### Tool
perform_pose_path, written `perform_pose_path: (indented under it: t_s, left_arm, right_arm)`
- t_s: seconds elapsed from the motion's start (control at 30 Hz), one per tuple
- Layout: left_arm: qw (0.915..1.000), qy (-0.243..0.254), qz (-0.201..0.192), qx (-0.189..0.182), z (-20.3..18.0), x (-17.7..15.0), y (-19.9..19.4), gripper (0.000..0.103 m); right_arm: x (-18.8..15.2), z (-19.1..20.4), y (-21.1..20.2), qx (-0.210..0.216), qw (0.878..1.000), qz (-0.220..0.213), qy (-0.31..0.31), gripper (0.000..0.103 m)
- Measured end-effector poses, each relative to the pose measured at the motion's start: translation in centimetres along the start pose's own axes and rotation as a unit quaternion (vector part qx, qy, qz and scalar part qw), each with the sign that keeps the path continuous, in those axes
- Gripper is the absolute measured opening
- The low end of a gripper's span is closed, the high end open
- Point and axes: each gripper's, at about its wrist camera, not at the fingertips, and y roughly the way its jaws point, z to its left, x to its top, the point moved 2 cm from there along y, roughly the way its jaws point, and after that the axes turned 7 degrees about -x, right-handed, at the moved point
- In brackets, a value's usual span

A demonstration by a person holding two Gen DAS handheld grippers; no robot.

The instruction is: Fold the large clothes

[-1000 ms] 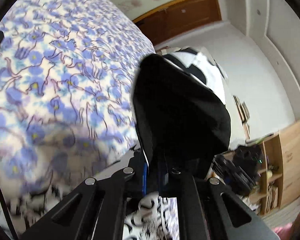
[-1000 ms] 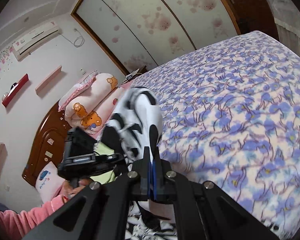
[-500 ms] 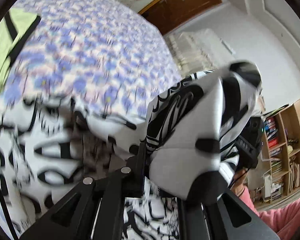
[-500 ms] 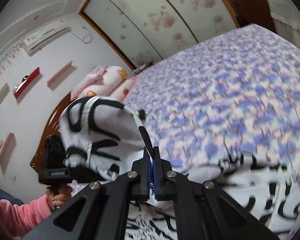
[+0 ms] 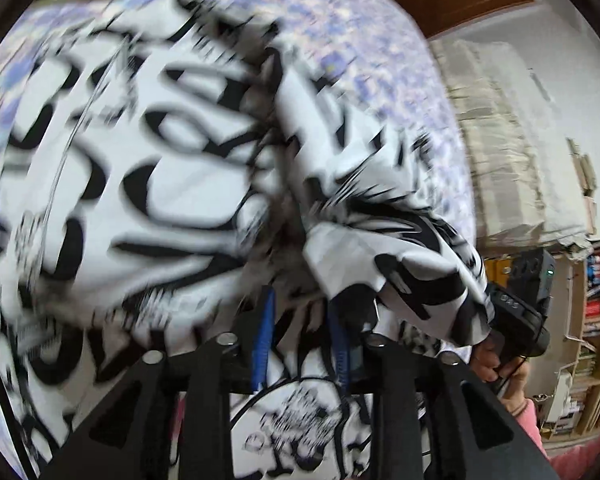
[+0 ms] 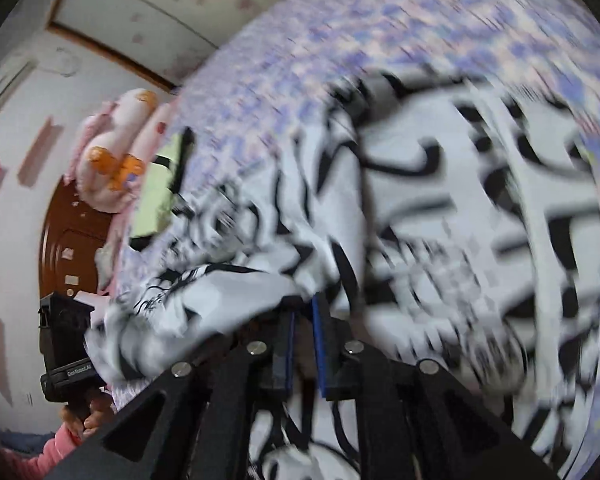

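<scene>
A large white garment with bold black print point(image 5: 148, 168) lies spread over the bed, blurred by motion, and it fills the right wrist view too point(image 6: 460, 208). My left gripper point(image 5: 300, 332) points down at it. Its jaws are opening: the blue pads point(image 5: 262, 340) stand apart, with no cloth pinched, and a fold of the garment drapes beside the right finger. My right gripper point(image 6: 303, 332) hangs low over a bunched edge of the same garment. Its jaws are opening too, with a narrow gap between the blue pads point(image 6: 319, 336) and the cloth just past the tips.
The bed has a blue-flowered sheet point(image 6: 380, 40). A yellow-green garment with black trim point(image 6: 160, 188) lies near pink bear-print bedding point(image 6: 116, 152) and a brown headboard point(image 6: 72, 240). A bookshelf point(image 5: 596, 320) stands beyond the bed. A person's hand holds each gripper.
Both grippers have swung down to the bed with the garment, which hung bunched from shut jaws and now lies spread out. Both pairs of pads have parted.
</scene>
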Motion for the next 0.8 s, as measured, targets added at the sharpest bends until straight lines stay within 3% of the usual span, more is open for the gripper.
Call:
perform_pose_path:
  t_s: [0.03,0.07,0.1,0.13,0.27,0.4,0.53,0.8]
  left_arm:
    - [0.9996,-0.013,0.014,0.019,0.7,-0.8,0.2,0.040]
    - [0.9989,-0.024,0.026,0.031,1.2,-1.3,0.4,0.047]
    - [0.9983,-0.031,0.032,0.036,1.6,-1.7,0.5,0.048]
    - [0.9978,-0.040,0.036,0.039,2.0,-2.2,0.4,0.049]
    - [0.9966,-0.067,0.029,0.038,2.5,-3.5,-0.8,0.061]
    - [0.9964,-0.085,0.011,0.001,1.6,-3.7,-2.2,0.077]
    - [0.9940,-0.103,0.005,-0.038,1.0,-3.0,-2.6,0.080]
    - [0.9816,-0.159,0.003,-0.106,1.6,-1.4,1.2,0.081]
  right_arm:
    - [-0.6,-0.7,0.0,-0.004,1.000,0.012,0.014,0.012]
    - [-1.1,-1.3,0.1,-0.005,0.999,0.025,0.030,0.021]
    - [-1.6,-1.8,0.0,-0.005,0.998,0.039,0.047,0.033]
    - [-1.8,-2.1,0.0,-0.004,0.997,0.045,0.057,0.038]
    - [-2.4,-2.5,-1.0,0.001,0.995,0.060,0.076,0.044]
    - [-2.6,-2.6,-2.4,0.022,0.992,0.061,0.110,0.059]
    - [-2.8,-2.1,-2.4,0.060,0.986,0.071,0.140,0.062]
    - [-3.2,0.4,1.9,0.058,0.983,0.102,0.144,0.063]
